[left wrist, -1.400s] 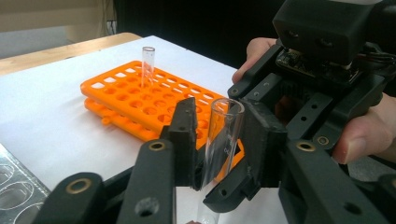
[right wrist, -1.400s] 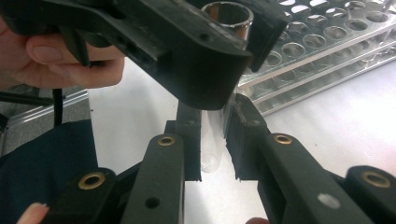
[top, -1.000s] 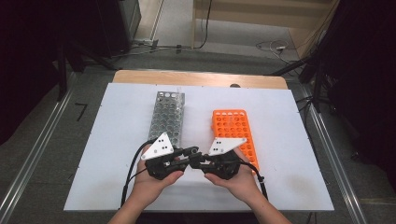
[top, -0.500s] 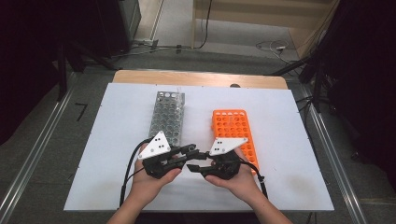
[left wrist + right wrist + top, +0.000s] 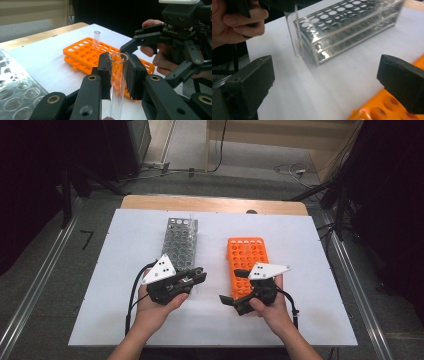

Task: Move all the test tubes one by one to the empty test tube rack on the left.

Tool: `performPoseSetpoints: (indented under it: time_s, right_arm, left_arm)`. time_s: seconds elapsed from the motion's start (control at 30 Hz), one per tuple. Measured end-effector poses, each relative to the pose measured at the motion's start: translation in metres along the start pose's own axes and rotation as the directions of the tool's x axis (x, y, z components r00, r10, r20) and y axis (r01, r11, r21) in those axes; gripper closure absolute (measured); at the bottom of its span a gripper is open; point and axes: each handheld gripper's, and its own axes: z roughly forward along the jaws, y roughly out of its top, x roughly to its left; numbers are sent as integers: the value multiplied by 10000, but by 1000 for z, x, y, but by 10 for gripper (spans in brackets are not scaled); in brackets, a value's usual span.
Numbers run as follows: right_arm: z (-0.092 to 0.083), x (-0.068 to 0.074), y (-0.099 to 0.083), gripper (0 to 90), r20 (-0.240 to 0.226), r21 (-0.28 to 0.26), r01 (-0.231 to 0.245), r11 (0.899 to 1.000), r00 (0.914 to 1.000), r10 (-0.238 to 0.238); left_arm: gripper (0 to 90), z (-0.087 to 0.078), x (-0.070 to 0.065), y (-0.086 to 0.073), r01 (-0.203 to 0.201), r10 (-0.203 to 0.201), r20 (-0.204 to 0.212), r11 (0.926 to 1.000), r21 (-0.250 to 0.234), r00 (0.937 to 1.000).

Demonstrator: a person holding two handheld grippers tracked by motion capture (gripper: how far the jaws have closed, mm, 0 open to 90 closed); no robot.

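My left gripper is shut on a clear glass test tube, held upright between its pads. From above, the left gripper sits at the near end of the metal rack. My right gripper stands apart to its right, over the near end of the orange rack. Its jaws have just been opening and are wide apart with nothing between them. From the right gripper view the held tube hangs in front of the metal rack.
A second clear tube stands upright in the orange rack. Both racks lie on a white board over a wooden table. A dark cable trails from each gripper toward the near edge.
The right gripper has let go beside the left one, opened its jaws wide and drawn away to the right. The left gripper has kept its place with the tube in it.
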Motion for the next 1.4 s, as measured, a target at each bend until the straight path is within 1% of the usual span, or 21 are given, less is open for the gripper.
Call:
performPoseSetpoints:
  time_s: [0.1, 0.13, 0.27, 0.4, 0.6, 0.73, 0.83, 0.93, 1.13, 1.23, 1.3, 1.4]
  right_arm:
    - [-10, -8, -5, 0, 203, -102, -173, 9998, 9996, 175]
    - [-13, -9, -6, 0, 354, -100, -219, 9997, 9991, 222]
    - [-25, -14, -11, 0, 595, -225, -244, 9994, 9979, 257]
    - [-38, -19, -17, 0, 828, -317, -314, 9990, 9960, 339]
    - [-58, -26, -30, 0, 1189, -387, -488, 9981, 9915, 531]
    - [-71, -30, -39, 0, 1544, -383, -512, 9980, 9864, 565]
    - [-80, -32, -45, 0, 1714, -481, -660, 9967, 9825, 733]
    - [-86, -33, -50, 0, 1899, -555, -690, 9961, 9787, 784]
    - [-94, -34, -62, 0, 2228, -362, -830, 9959, 9708, 890]
    - [-98, -35, -67, 0, 2321, -341, -896, 9954, 9680, 951]
    - [-101, -36, -70, 0, 2377, -335, -966, 9948, 9660, 1018]
    - [-103, -39, -70, 0, 2409, -484, -1104, 9927, 9632, 1189]
  left_arm:
    - [752, -1, 5, 3, 56, -57, -88, 9999, -94, 9999]
    - [752, -1, 6, 4, 118, -119, -110, 9998, -129, 9999]
    - [752, 1, 11, 7, 44, -47, -257, 9999, -144, 9997]
    - [752, 3, 17, 9, 92, -99, -376, 9998, -184, 9992]
    - [752, 4, 29, 14, 121, -137, -649, 9996, -251, 9978]
    - [752, 5, 39, 18, 167, -191, -876, 9995, -282, 9960]
    - [752, 7, 46, 20, 218, -254, -1061, 9991, -353, 9940]
    - [752, 9, 52, 24, 211, -254, -1229, 9991, -357, 9921]
    - [752, 15, 65, 31, 189, -242, -1543, 9992, -353, 9877]
    - [752, 19, 73, 35, 184, -262, -1740, 9987, -466, 9844]
    - [752, 22, 79, 37, 255, -357, -1925, 9982, -550, 9806]
    - [752, 28, 87, 41, 363, -485, -2155, 9975, -602, 9753]
